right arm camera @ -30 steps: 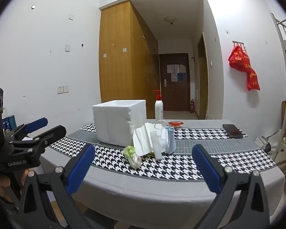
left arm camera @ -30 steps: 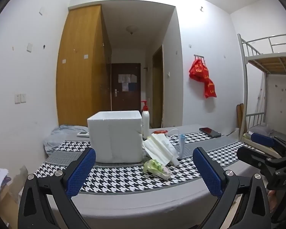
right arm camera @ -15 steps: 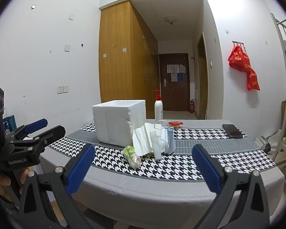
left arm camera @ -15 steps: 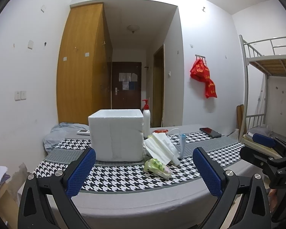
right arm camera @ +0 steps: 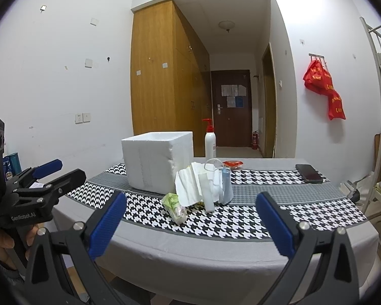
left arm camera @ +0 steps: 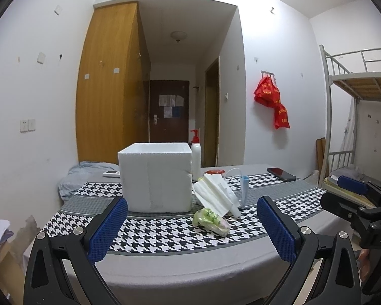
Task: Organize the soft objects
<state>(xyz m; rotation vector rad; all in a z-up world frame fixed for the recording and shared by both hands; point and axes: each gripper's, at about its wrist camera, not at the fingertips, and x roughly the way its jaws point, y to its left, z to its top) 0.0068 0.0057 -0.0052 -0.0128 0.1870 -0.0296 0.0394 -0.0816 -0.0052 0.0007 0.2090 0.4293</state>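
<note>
While both claws hover short of the near edge of the bench (left arm camera: 190,272), each is spread wide with nothing between its blue pads. The left claw (left arm camera: 191,228) looks across the houndstooth runner (left arm camera: 149,236) at a white foam box (left arm camera: 156,178). Just right of the box lies a heap of soft things: a stack of white tissues (left arm camera: 216,190), a blue face mask (left arm camera: 244,189) propped upright at the stack's right side, and, nearest, a small green packet (left arm camera: 210,219) on the runner. The right claw (right arm camera: 190,225) faces the same heap from further right, with the left claw visible at its left edge. Behind the box stands a white pump bottle (right arm camera: 210,143), and a dark phone (right arm camera: 308,173) lies far right.
</note>
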